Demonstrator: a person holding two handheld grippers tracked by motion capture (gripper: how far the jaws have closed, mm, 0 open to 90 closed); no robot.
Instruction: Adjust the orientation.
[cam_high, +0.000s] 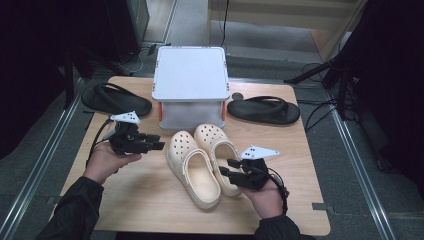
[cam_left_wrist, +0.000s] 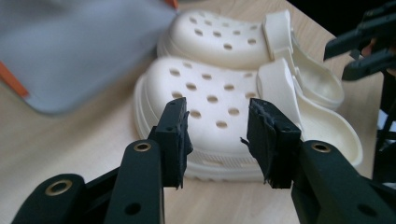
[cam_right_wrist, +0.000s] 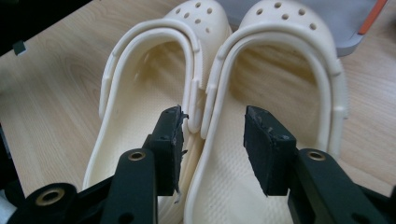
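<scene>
A pair of cream clogs (cam_high: 200, 162) was seen side by side in the middle of the wooden table (cam_high: 150, 200), toes pointing toward a grey box (cam_high: 190, 85). A black sandal (cam_high: 116, 100) lay left of the box, and another (cam_high: 263, 110) to its right. The left gripper (cam_high: 156, 141) was held with jaws apart, empty, beside the left clog's toe. The right gripper (cam_high: 226, 167) was likewise parted and empty, just at the right clog's heel. The clogs were judged light, springy foam, not fragile; the heel rim or strap (cam_right_wrist: 205, 93) was judged the best place to grip.
</scene>
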